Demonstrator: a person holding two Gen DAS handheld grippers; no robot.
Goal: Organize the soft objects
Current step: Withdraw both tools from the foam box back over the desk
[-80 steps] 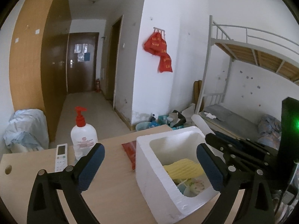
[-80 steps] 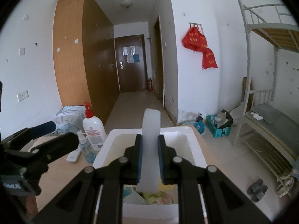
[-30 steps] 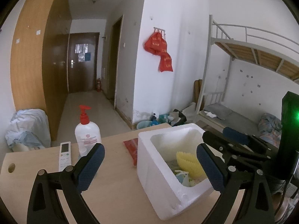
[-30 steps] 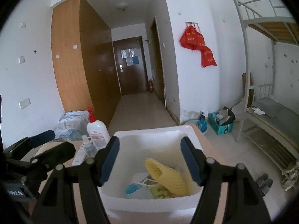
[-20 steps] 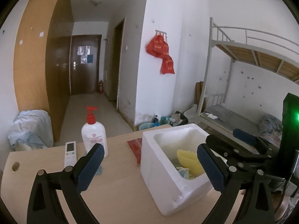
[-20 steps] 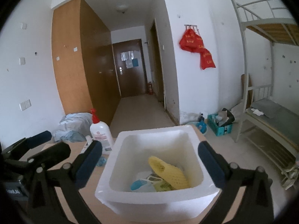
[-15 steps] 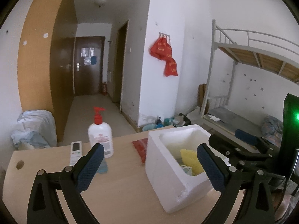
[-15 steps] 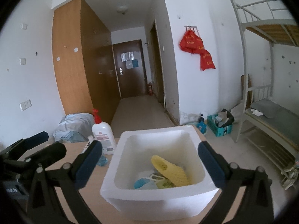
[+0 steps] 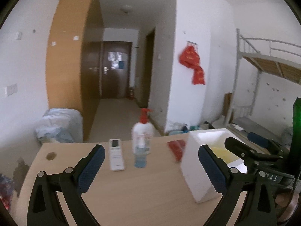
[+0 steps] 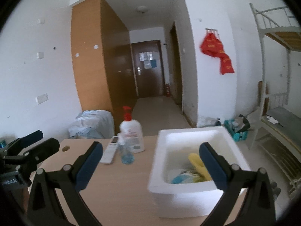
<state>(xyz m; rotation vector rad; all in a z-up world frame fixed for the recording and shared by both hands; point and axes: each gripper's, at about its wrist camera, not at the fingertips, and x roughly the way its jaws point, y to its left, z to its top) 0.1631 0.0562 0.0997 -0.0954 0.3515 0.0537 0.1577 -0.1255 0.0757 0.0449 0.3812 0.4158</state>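
A white foam box stands on the wooden table at the right. Inside it lie a yellow spongy piece and soft blue and pale items. The same foam box shows at the right of the left wrist view, with the yellow piece in it. My right gripper is open and holds nothing, above the box's near left side. My left gripper is open and holds nothing, over bare table to the left of the box. The right gripper's fingers reach in over the box.
A white pump bottle with a red top, a small clear bottle of blue liquid and a white remote stand at the table's far side. A red packet lies against the box. A metal bunk bed fills the right.
The right gripper let go of a white foam strip and opened wide. Both grippers drew back and swung left, so the box shifted right and the bottles and remote came to the middle.
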